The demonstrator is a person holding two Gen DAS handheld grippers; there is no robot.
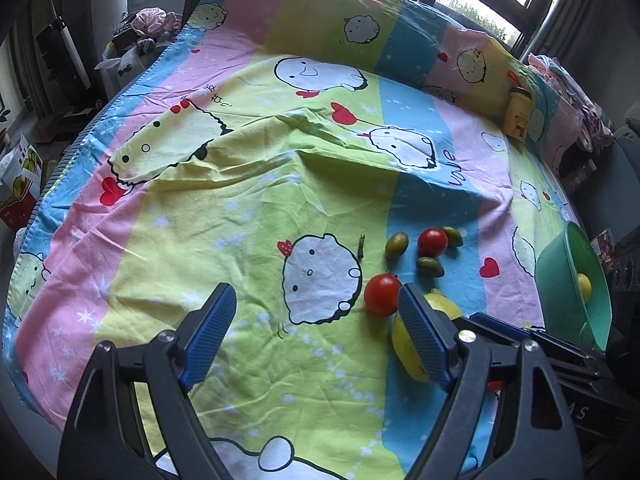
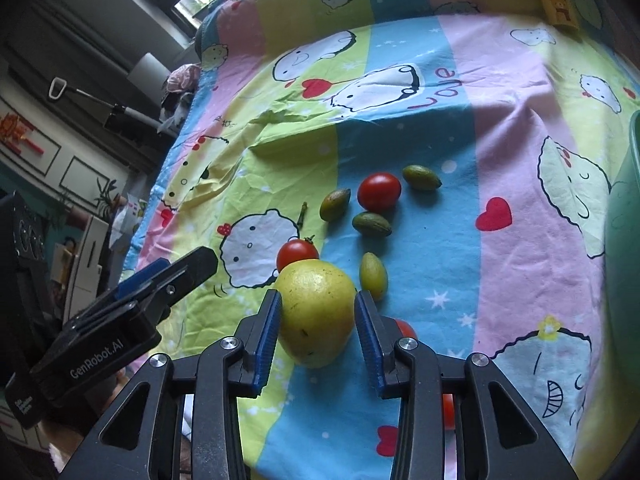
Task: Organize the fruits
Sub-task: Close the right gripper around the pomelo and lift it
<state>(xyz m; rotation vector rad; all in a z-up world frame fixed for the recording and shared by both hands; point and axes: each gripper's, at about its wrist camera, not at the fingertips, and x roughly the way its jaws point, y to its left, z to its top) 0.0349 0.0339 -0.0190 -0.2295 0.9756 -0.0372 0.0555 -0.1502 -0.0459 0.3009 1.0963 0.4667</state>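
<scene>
We saw cartoon-print sheet (image 1: pixel 240 208) spread wide, yellow bear-print bottle (image 1: pixel 519 114) at far edge, small green stem (image 1: pixel 361 246) on sheet.

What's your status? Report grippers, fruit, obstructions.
Right gripper straddling yellow fruit, grip unconfirmed. Left gripper open, empty. Red tomato touching fruit's far side; green bowl at right.

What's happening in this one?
A person is sorting fruit on a cartoon-print bedsheet with two handheld tools. The right tool brackets a big yellow-green fruit; whether its pads press yet is unclear. The left tool is open and empty. A green bowl holds one yellow fruit.
</scene>
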